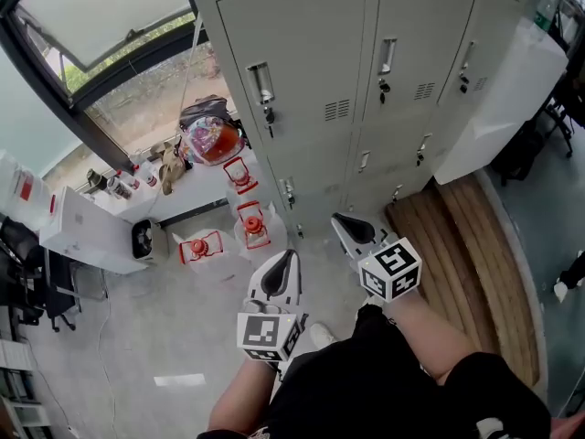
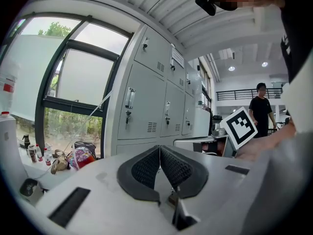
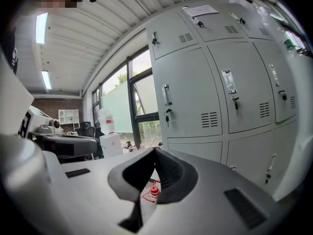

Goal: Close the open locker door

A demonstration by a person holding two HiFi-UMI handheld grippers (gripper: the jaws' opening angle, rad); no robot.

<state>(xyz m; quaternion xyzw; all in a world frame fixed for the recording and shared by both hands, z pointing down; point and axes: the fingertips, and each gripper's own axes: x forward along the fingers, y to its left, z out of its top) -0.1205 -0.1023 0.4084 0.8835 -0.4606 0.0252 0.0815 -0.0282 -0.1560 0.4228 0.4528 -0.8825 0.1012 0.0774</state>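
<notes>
Open locker door (image 1: 507, 99): pale panel, swung out from the right end of the locker bank (image 1: 311, 90). It stands ahead and to the right of the right gripper, well apart from both grippers, with nothing touching it.

Right gripper (image 1: 336, 216): jaws pressed together, nothing between them, pointing toward the lower lockers. Its own view (image 3: 155, 150) faces closed doors with handles and keys.

Left gripper (image 1: 292, 252): just left of the right gripper and a little behind it, jaws shut tip to tip, empty (image 2: 159, 147).

Wooden boards (image 1: 466, 263): on the floor to the right of the right gripper, below the open door.

Red-capped clear jugs (image 1: 253, 225): on the floor ahead and to the left of the left gripper, near the locker base.

Colourful bag (image 1: 212, 140): on a low white ledge beyond the jugs, under the window.

Person in black (image 2: 260, 109): standing far off, seen in the left gripper view.
</notes>
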